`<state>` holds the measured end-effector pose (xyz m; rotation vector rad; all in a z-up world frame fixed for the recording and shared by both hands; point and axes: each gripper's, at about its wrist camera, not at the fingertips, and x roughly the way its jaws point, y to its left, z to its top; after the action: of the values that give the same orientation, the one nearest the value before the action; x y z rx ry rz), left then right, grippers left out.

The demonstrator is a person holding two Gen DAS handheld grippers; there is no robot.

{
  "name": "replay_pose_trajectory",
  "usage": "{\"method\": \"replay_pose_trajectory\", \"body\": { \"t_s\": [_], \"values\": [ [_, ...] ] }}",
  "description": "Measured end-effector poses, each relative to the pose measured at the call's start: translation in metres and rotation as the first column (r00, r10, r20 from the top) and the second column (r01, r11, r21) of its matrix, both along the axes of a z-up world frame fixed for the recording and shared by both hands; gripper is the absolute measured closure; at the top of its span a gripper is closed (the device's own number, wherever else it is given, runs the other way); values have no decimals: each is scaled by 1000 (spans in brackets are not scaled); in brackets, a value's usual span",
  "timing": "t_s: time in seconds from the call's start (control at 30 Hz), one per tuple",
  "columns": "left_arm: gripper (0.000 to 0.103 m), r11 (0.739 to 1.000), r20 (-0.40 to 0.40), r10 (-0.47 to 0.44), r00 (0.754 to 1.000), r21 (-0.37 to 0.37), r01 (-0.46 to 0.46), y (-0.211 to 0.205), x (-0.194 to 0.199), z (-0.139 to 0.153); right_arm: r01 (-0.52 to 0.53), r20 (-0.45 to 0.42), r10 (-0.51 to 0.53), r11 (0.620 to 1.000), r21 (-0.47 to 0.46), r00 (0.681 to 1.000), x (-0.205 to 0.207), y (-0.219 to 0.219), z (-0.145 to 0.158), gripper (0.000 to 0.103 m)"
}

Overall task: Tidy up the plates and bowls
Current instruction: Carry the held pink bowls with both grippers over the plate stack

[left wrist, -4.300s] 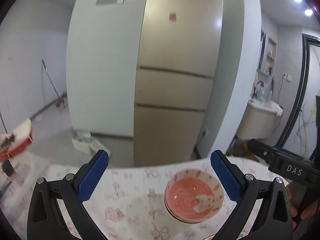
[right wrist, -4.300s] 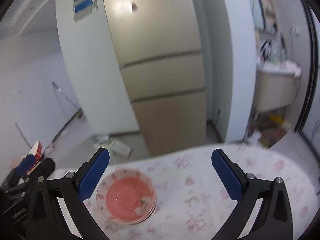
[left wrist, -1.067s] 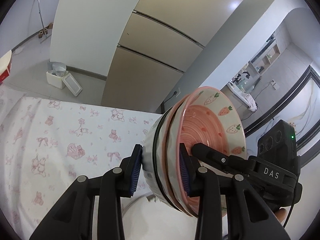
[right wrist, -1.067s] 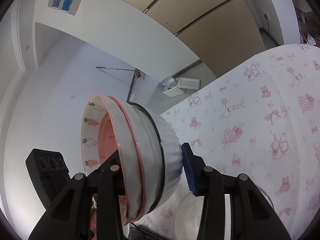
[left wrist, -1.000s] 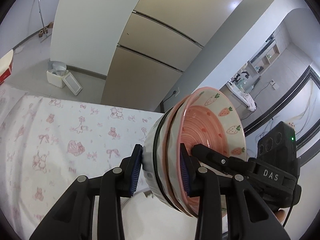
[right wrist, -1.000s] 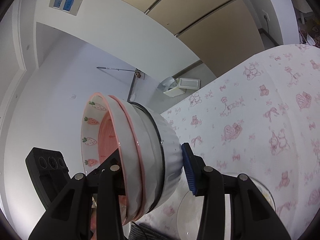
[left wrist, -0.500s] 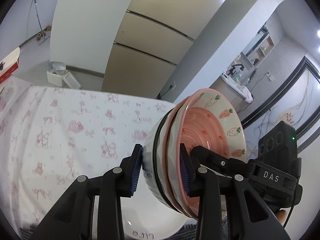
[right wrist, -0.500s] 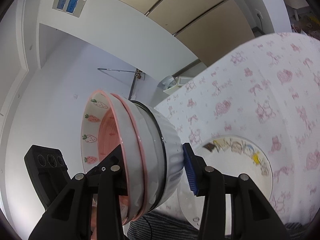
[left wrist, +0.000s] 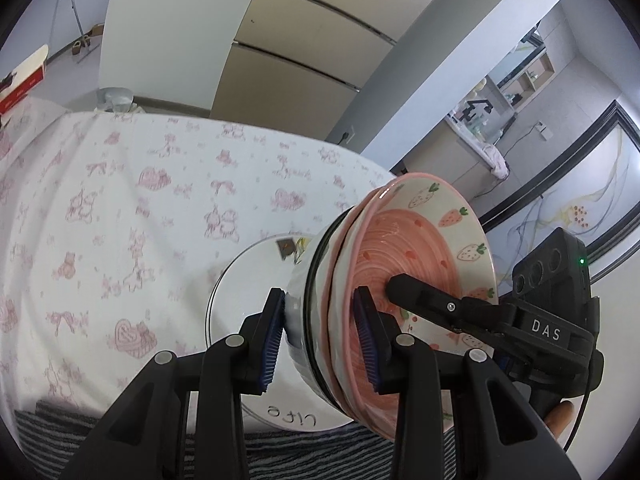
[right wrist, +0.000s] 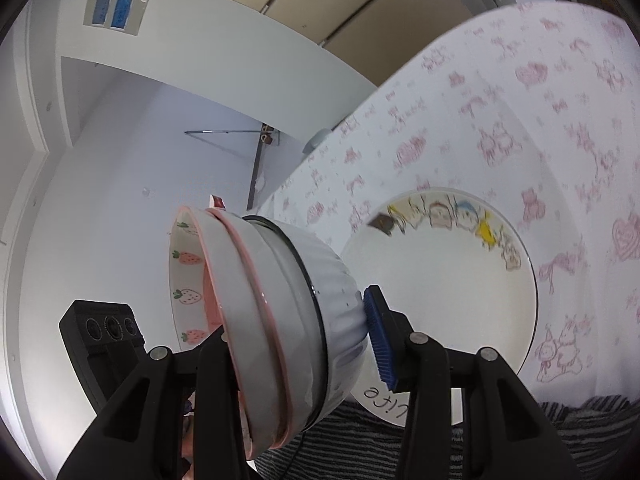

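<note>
Both grippers are clamped on one nested stack of bowls (left wrist: 400, 280), held up off the table and tipped on its side. L gripper (left wrist: 320, 336) has its jaws at a narrow gap, w/ the blue ribbed pads (left wrist: 273, 336) on the stack wall: one pad on the white ribbed outer bowl (left wrist: 298, 308) at the bottom of the stack, the other inside the pink strawberry bowl (left wrist: 420, 252) on top. R gripper (right wrist: 296, 344) pinches the same stack from the opposite rim; in its own view one blue pad (right wrist: 380, 338) presses the ribbed white bowl (right wrist: 336, 280), and the other finger goes in behind the pink rims (right wrist: 236, 260), pad hidden there. From the L wrist view the R gripper (left wrist: 404, 286) shows as a black finger reaching into the pink bowl's mouth, its body marked DAS off to the R of the L tool. From the R wrist view the other tool's black camera block (right wrist: 102, 330) sits low, L of the stack. Stack looks like three bowls: white ribbed one w/ a dark rim line, then two pink-edged ones nested in it. Just past the fingertips and below the stack lies a white plate (right wrist: 448, 300) w/ cartoon figures along its far rim and handwriting on its near edge, flat on the pink-print tablecloth (left wrist: 120, 200). Stack hangs above the plate's near part, apart from it. Striped grey fabric (left wrist: 280, 456) runs under both tools at the near table edge. Beige fridge (left wrist: 288, 52) beyond the table.
</note>
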<state>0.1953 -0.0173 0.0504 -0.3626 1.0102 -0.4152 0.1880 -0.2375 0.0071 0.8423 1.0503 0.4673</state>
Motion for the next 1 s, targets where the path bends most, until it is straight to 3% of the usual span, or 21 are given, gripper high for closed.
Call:
{"method": "replay_pose_trajectory", "body": {
  "t_s": [0.5, 1.0],
  "values": [
    [66, 999, -76, -35, 997, 24, 37, -10, 4, -44, 9, -76, -11, 1000, -25, 997, -4, -6, -38, 61],
    [66, 998, -119, -47, 992, 41, 52, -13, 13, -66, 5, -121, -10, 999, -42, 993, -1, -4, -59, 61]
  ]
}}
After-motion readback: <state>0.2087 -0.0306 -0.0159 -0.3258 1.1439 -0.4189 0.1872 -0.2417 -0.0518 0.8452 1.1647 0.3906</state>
